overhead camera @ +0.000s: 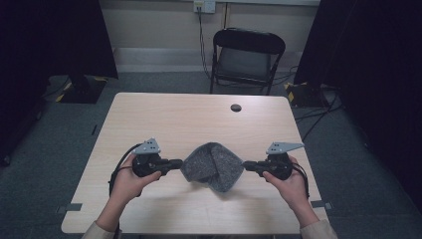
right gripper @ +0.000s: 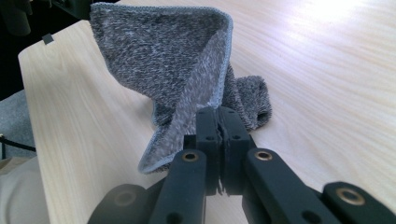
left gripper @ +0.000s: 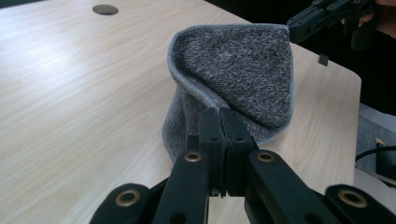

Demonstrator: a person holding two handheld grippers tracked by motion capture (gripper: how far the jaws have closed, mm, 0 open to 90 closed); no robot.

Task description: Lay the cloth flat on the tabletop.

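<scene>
1. Counter (overhead camera: 164, 119) of pale wood carries a round cable hole (overhead camera: 236, 107); a black folding chair (overhead camera: 247, 57) stands beyond it.
2. Grey cloth (overhead camera: 213, 167) hangs mid-counter between the left gripper (overhead camera: 175, 164) and right gripper (overhead camera: 247, 166), each gripper's fingers pinching one edge.

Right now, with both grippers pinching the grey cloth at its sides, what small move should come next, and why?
Probably draw the two hands apart. The left gripper and right gripper are each shut on an edge of the grey cloth, which sags folded between them, its lower part on the table. Spreading should flatten it.
</scene>
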